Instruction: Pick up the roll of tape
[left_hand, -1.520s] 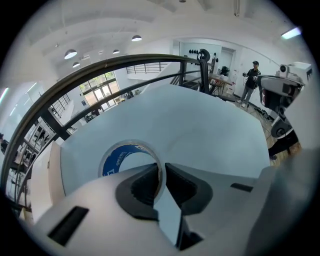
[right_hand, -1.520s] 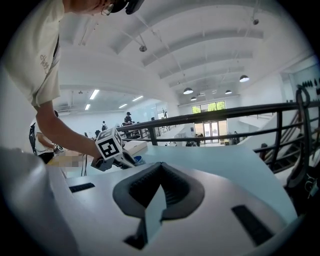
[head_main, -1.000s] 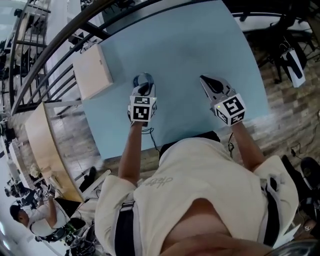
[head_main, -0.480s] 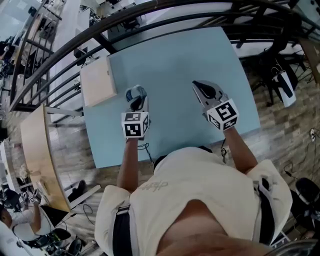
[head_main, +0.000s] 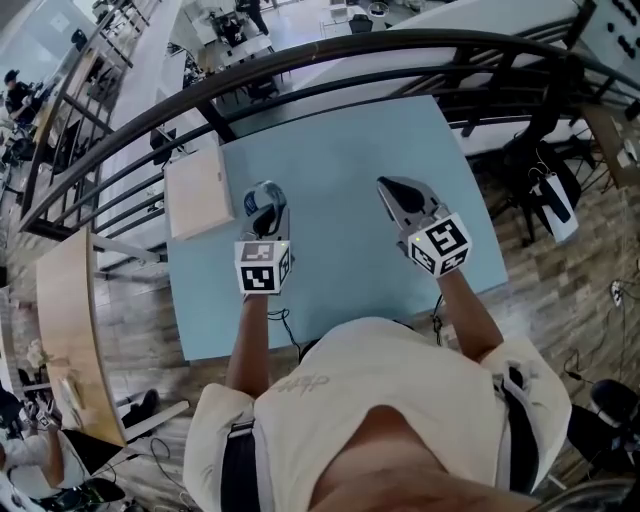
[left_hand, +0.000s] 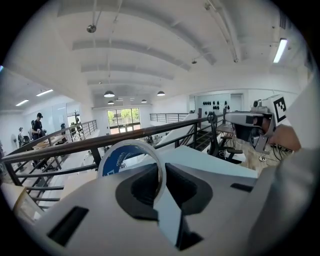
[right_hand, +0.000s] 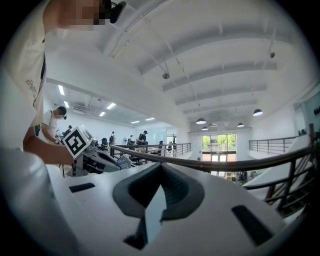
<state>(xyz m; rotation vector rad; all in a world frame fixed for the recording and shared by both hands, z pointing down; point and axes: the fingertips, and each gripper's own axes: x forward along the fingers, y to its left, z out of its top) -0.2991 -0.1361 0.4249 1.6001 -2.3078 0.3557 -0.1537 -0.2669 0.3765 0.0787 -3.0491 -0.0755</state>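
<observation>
- The roll of tape (head_main: 258, 196) is pinched in my left tool (head_main: 266, 207). In the left gripper view the ring (left_hand: 120, 157) stands on edge. One jaw passes through its hole, the other sits outside, and the two clamp its wall.
- The roll hangs over the pale blue bench (head_main: 350, 140), off its surface, toward the left side.
- My right tool (head_main: 393, 193) is clenched shut with nothing in it. It is well apart from the roll, to its right.
- Both forearms reach forward over the bench's near edge, side by side. The marker cubes face up toward me.
- The right tool (right_hand: 161, 167) points about level at the railing (right_hand: 240, 162). The left one tips slightly downward.
- I count one roll of tape, two tools and one pale wooden board (head_main: 198, 186) at the bench's left edge.
</observation>
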